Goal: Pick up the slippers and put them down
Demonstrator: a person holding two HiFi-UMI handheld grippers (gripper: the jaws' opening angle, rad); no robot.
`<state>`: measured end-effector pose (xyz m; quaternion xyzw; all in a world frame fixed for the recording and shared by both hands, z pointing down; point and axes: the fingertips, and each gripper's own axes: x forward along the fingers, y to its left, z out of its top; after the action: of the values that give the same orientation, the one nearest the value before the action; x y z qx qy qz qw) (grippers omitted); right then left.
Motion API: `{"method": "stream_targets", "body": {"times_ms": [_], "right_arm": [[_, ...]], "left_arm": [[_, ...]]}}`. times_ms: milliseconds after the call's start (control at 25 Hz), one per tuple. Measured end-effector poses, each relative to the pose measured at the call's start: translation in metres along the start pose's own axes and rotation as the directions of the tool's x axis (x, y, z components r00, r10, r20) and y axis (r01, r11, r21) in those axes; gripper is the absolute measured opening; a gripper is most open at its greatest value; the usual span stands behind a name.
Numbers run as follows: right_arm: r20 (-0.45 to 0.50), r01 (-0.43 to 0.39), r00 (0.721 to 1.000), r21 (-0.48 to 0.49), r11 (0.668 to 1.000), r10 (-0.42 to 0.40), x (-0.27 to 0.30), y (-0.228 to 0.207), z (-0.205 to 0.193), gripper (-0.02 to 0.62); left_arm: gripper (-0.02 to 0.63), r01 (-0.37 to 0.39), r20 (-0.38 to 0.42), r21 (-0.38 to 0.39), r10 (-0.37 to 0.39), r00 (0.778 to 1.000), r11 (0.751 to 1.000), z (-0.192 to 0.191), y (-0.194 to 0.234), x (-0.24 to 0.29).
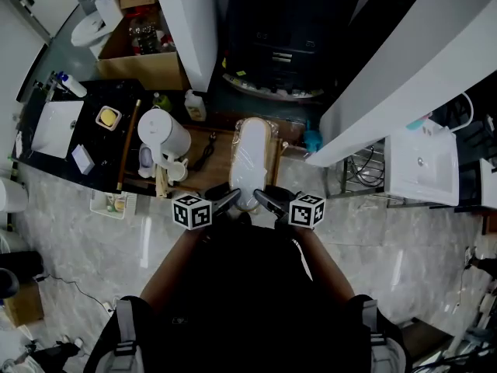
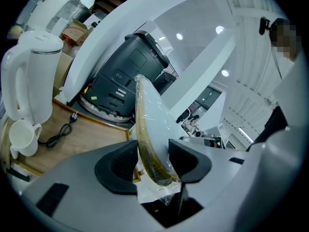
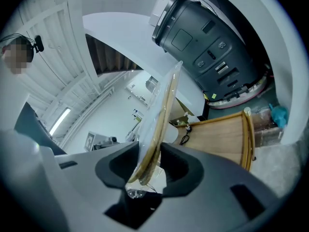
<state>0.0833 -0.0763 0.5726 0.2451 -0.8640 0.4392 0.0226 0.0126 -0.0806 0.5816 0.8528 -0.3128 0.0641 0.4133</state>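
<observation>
Marble floor (image 1: 85,239) below, wooden tray (image 1: 219,176) ahead with kettle (image 1: 163,134) at left, left gripper (image 1: 229,200) and right gripper (image 1: 265,200) side by side, both clamped on wrapped slippers (image 1: 252,155).

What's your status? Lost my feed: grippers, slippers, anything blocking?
Left gripper, right gripper: both shut on wrapped slippers' near end. Slippers held over wooden tray. Kettle to their left, clear of them.

Left hand-held gripper (image 2: 152,159), right hand-held gripper (image 3: 147,166): both clamped.
</observation>
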Motion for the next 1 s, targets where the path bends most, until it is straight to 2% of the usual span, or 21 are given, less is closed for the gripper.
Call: {"method": "stream_targets", "body": {"times_ms": [280,1000], "right_arm": [[0.021,0.003,1.0,0.001,1.0,-0.003,0.006,0.006,-0.001,0.143],[0.011,0.008,1.0,-0.007,1.0,-0.008,0.01,0.012,-0.003,0.141]], "left_arm": [[0.202,0.015,0.004,-0.022,-0.015,1.0,1.0,-0.001,0.005,-0.007],[0.196,0.02,0.016,0.008,-0.02,1.0,1.0,0.004,0.004,-0.014]]}}
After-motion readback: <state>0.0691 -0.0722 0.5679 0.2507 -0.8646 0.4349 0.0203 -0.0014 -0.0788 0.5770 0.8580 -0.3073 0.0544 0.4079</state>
